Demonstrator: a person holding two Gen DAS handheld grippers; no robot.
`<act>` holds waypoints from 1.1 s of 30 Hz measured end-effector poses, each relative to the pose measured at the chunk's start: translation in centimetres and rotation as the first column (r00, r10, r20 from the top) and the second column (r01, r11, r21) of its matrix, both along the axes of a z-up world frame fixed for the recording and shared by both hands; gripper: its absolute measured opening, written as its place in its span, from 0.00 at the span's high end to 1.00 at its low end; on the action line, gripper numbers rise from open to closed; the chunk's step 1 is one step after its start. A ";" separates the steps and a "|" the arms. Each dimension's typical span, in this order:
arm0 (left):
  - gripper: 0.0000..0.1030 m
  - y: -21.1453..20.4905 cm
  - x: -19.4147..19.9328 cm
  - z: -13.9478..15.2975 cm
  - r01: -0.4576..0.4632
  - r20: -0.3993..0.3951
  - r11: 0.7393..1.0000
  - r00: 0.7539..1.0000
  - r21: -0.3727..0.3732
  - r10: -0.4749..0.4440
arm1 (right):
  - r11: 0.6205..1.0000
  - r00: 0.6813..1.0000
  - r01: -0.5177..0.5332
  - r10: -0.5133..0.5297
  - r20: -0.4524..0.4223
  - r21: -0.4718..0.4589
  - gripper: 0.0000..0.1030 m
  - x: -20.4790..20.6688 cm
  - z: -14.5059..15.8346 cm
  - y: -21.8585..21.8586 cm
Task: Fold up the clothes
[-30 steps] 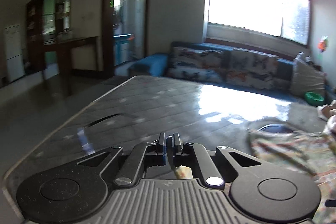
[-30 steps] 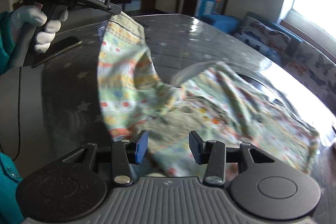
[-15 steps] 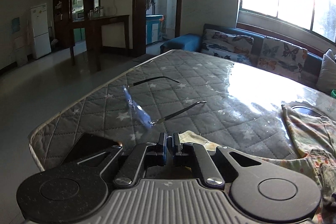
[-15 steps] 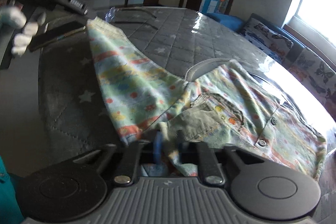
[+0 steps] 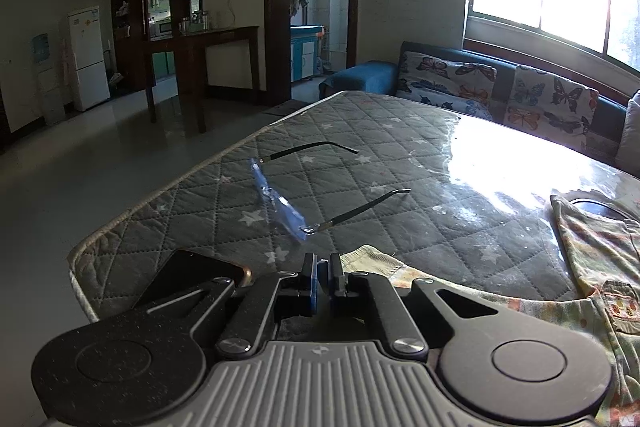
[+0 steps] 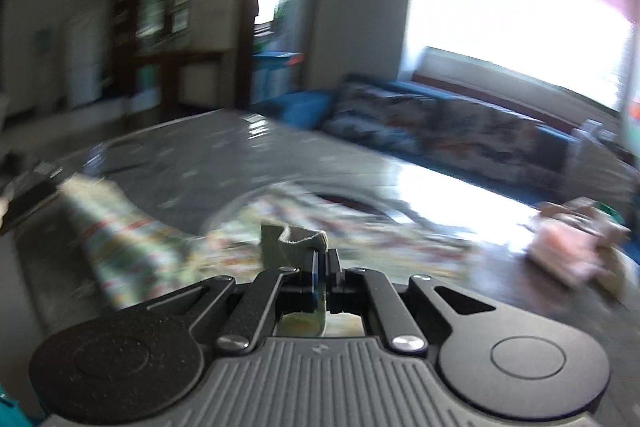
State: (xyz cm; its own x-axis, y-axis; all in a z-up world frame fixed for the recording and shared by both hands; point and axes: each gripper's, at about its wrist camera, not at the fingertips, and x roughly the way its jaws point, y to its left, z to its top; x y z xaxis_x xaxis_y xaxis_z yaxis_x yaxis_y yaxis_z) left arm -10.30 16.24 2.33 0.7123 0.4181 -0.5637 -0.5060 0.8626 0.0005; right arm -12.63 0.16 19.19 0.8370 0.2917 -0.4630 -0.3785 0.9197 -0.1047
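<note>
A pale children's shirt with a colourful print (image 5: 592,251) lies spread on the grey quilted mattress (image 5: 360,155). My left gripper (image 5: 324,262) is shut low over the mattress's near corner, with the shirt's cuff edge (image 5: 372,259) showing just beside its fingertips. The right wrist view is blurred by motion. There my right gripper (image 6: 321,257) is shut on a fold of the shirt (image 6: 132,247), and a greenish tuft of cloth (image 6: 292,235) sticks up above its fingertips. The left gripper's body shows blurred at that view's far left edge.
Rimless glasses with blue-tinted lenses (image 5: 288,203) lie open on the mattress just past my left gripper. A dark phone (image 5: 188,275) lies at the near corner. A pinkish bundle of cloth (image 6: 572,247) sits at the right. A butterfly-print sofa (image 5: 520,99) runs behind.
My right gripper went from open over the shirt to shut on a fold of it, then swung up and away. My left gripper sank toward the mattress corner, still shut.
</note>
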 end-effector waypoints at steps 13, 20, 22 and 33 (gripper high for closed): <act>0.95 -0.2 0.6 -1.0 -0.024 -0.058 0.999 0.998 0.029 0.026 | 0.834 0.833 0.551 -0.548 -0.074 0.025 0.98 -3.8 -3.3 -17.2; 0.95 -0.3 1.6 -1.5 -0.029 -0.095 0.997 0.995 0.066 0.035 | 0.738 0.732 0.674 -0.673 -0.106 -0.037 0.98 -3.3 -7.6 -22.0; 0.95 -0.4 1.9 -1.8 -0.030 -0.111 0.996 0.993 0.082 0.039 | 0.728 0.722 0.683 -0.685 -0.100 -0.061 0.98 -2.7 -8.3 -22.7; 0.94 -0.3 3.6 -3.0 -0.027 -0.190 0.993 0.981 0.113 0.048 | 0.748 0.744 0.648 -0.662 -0.091 -0.140 0.97 0.3 -9.3 -23.5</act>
